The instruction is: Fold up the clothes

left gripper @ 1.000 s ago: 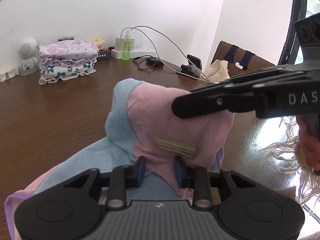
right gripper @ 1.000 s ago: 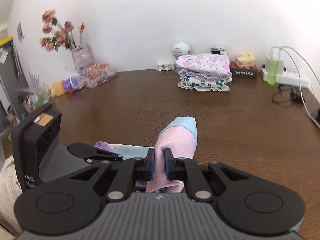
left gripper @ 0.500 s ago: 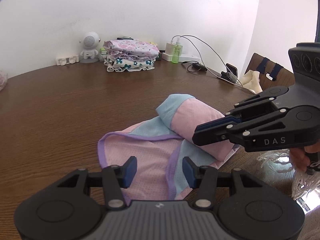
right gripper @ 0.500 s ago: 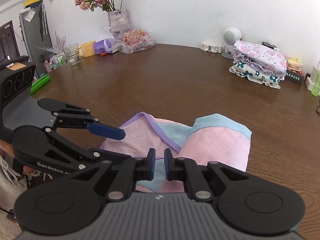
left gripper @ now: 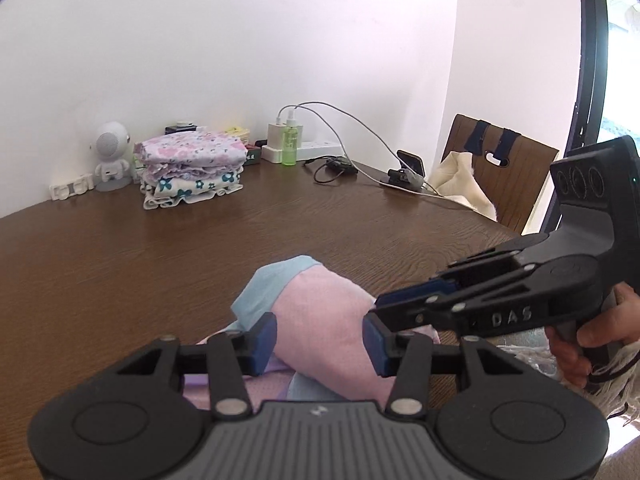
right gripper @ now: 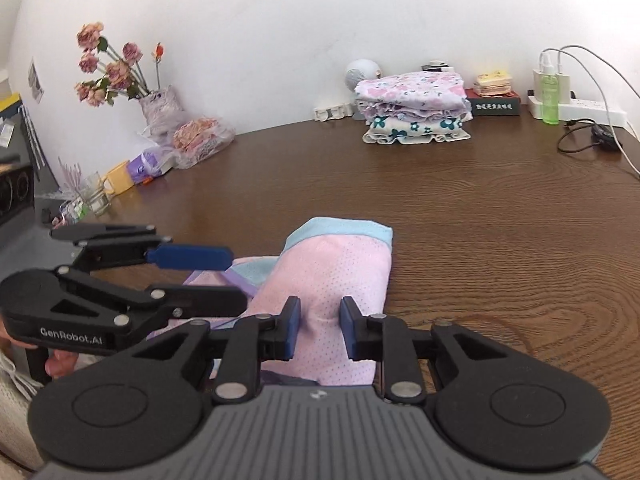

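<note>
A pink mesh garment [left gripper: 320, 312] with light-blue and purple trim lies folded on the brown table [left gripper: 120, 272]. My left gripper [left gripper: 320, 344] is open, its blue pads wide apart on either side of the near end of the pink fold. In the right wrist view the garment [right gripper: 336, 272] runs away from my right gripper [right gripper: 320, 330], whose fingers stand a little apart with pink cloth showing between them. The left gripper [right gripper: 236, 280] hangs just left of the fold there. From the left wrist view the right gripper [left gripper: 376, 308] reaches in over the fold's right side.
A stack of folded floral clothes [right gripper: 416, 108] sits at the back by the wall. Beside it are a green bottle [left gripper: 290, 144], a power strip, cables and a phone [left gripper: 408, 164]. A chair [left gripper: 500, 172] stands at the right edge; a vase of flowers [right gripper: 156, 108] and cups are far left.
Both grippers have dropped closer to the garment. The right gripper's fingers, shut a second ago, now stand apart. The lifted pink fold now lies on the table.
</note>
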